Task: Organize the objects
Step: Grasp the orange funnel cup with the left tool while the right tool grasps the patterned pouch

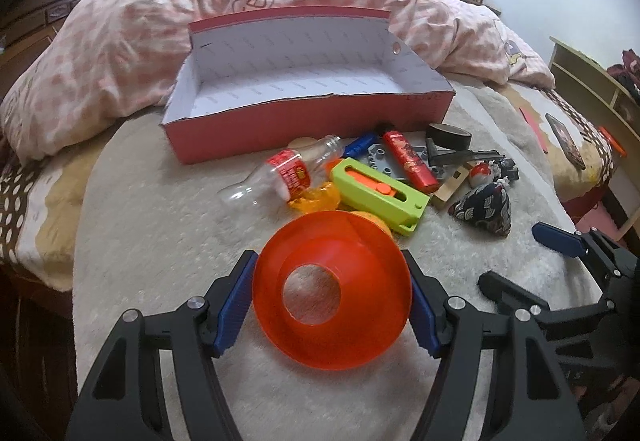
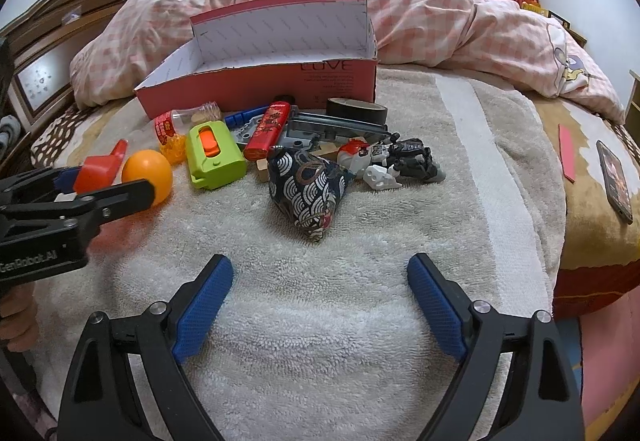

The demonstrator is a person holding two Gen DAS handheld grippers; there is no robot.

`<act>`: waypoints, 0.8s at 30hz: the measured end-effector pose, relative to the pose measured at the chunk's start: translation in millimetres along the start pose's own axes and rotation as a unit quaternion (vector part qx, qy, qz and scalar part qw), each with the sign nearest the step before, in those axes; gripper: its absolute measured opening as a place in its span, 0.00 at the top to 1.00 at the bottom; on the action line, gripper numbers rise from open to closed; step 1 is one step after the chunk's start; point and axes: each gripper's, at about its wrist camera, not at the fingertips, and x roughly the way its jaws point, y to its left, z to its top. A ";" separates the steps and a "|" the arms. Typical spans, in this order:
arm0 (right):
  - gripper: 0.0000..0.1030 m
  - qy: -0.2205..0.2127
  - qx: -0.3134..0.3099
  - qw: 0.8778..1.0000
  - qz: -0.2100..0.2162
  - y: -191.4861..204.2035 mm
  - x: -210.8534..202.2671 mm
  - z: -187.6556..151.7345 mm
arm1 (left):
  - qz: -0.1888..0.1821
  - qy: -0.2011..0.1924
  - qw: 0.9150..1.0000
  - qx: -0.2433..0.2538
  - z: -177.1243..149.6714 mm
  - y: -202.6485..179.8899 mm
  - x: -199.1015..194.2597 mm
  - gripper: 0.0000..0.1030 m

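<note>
The left tongs [image 1: 332,305] were closed on the wide rim of an orange funnel [image 1: 332,293], one blue pad on each side of it, the mouth facing the camera and the spout pointing away. In the right wrist view the funnel [image 2: 100,169] appeared clear of the towel [image 2: 320,301], held beside an orange ball [image 2: 148,175]. The right tongs [image 2: 320,305] stood wide open and empty over bare towel, near a patterned cloth pouch [image 2: 306,189].

The red box [image 1: 304,113] lay open and empty at the far side of the towel on the bed, against the pink quilt [image 1: 120,41]. Between it and the funnel lay the rest of the clutter: a clear bottle [image 1: 280,177], a green toy [image 1: 380,197], a red lighter [image 1: 410,159], a roll of tape [image 1: 448,135] and a toy figure [image 2: 384,161].

Risks noted:

- The grip was on a thin, smooth, tapered rim. The funnel could, in my judgement, flex or squirt out of the pads, particularly if tilted.
- The path to the box ran over the pile. A low carry could clip the bottle or green toy and scatter them.
- The ball lay just beside the left tongs; a nudge would probably send it rolling across the towel.
- The box's near wall looked torn and uneven; the funnel could catch on it if released too low.
- The bed was soft, so the box could shift if pressed on.
</note>
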 end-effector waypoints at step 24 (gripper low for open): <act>0.27 -0.009 -0.001 1.000 0.011 6.9 12.1 29.1 | -0.026 0.004 1.000 0.006 -9.2 2.2 -4.5 0.33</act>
